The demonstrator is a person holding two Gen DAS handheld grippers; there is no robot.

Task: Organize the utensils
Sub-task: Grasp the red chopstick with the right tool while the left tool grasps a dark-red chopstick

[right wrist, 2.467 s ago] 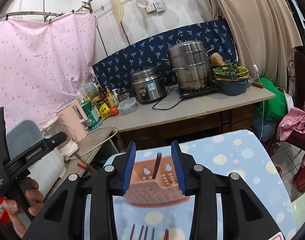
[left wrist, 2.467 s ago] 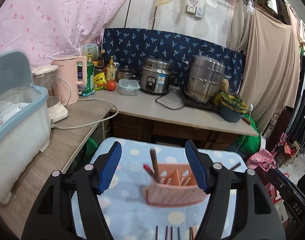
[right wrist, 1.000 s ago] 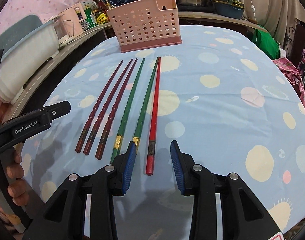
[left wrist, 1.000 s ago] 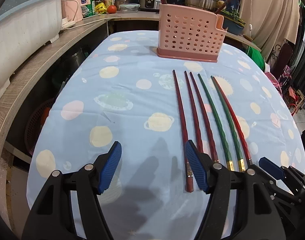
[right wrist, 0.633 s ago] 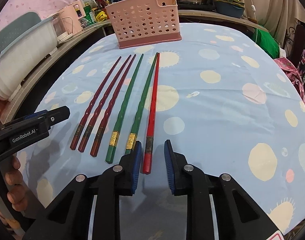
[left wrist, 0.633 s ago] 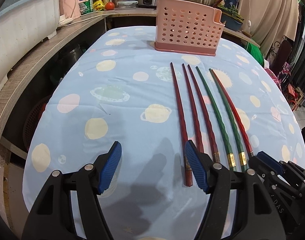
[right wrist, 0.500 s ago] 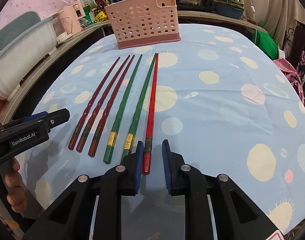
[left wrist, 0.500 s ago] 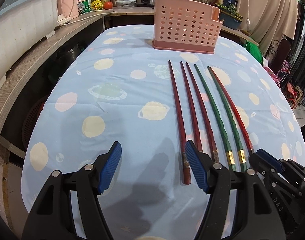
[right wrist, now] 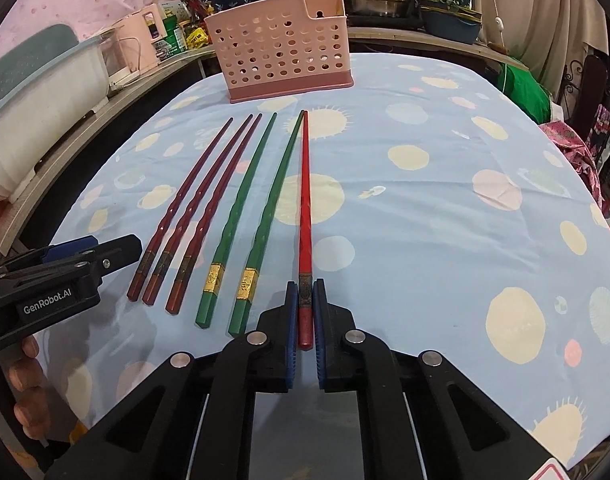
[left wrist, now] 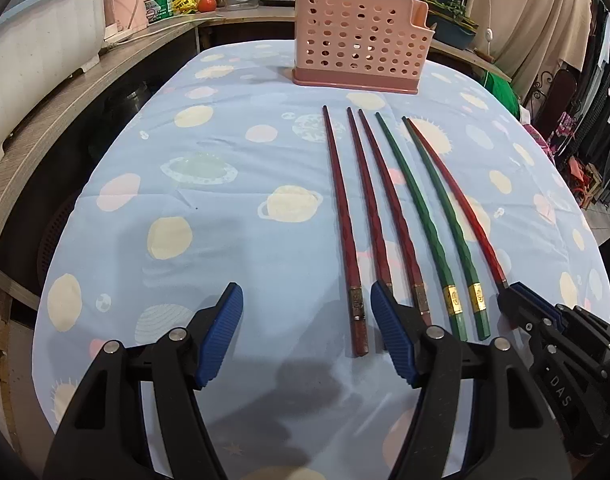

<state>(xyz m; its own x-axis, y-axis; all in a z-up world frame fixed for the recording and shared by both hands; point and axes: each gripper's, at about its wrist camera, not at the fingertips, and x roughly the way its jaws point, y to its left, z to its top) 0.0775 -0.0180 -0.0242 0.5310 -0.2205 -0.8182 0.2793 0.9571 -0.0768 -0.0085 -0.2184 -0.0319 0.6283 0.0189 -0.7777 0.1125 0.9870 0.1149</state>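
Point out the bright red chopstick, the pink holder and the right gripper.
bright red chopstick (right wrist: 304, 200): right wrist view, middle of its shaft.
pink holder (right wrist: 283, 54): right wrist view, perforated front wall.
right gripper (right wrist: 304, 314): right wrist view, between its fingertips, shut on the chopstick's thick end.

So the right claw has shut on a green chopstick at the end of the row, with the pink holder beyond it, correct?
Not quite: the right wrist view shows the right claw shut on the bright red chopstick, not a green one. It is at the row's end, and the pink holder stands beyond.
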